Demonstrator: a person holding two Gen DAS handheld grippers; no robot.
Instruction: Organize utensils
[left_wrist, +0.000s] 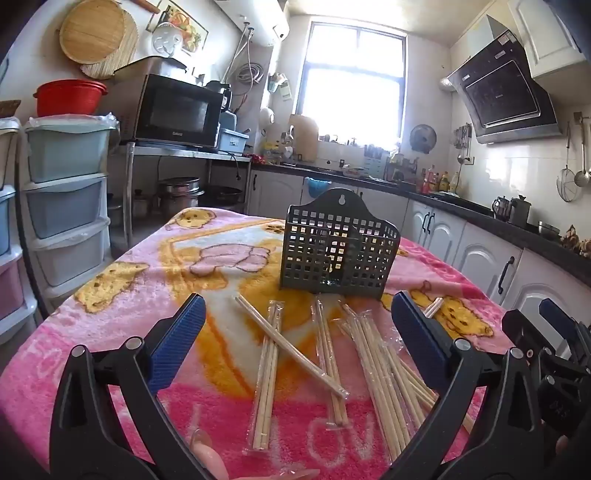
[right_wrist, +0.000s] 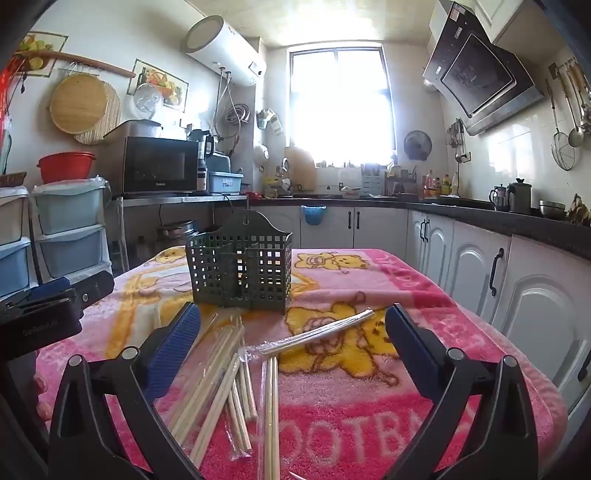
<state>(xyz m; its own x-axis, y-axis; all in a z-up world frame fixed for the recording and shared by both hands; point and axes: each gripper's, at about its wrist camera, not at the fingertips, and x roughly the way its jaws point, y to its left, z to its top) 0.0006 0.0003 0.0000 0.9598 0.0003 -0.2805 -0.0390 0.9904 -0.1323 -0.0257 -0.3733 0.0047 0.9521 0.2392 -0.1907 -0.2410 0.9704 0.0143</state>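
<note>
Several pairs of wooden chopsticks in clear wrappers (left_wrist: 325, 354) lie scattered on the pink blanket-covered table (left_wrist: 110, 332); they also show in the right wrist view (right_wrist: 229, 376). A dark green perforated utensil holder (left_wrist: 338, 249) stands upright behind them, also seen in the right wrist view (right_wrist: 242, 266). My left gripper (left_wrist: 297, 325) is open and empty, above the near chopsticks. My right gripper (right_wrist: 293, 332) is open and empty, above the chopsticks on the right side. The right gripper's body shows in the left wrist view (left_wrist: 546, 354), and the left gripper's body in the right wrist view (right_wrist: 48, 310).
Stacked plastic drawers (left_wrist: 66, 199) stand left of the table. A microwave (left_wrist: 173, 110) sits on a metal shelf behind. White cabinets with a dark counter (right_wrist: 498, 251) run along the right and back walls.
</note>
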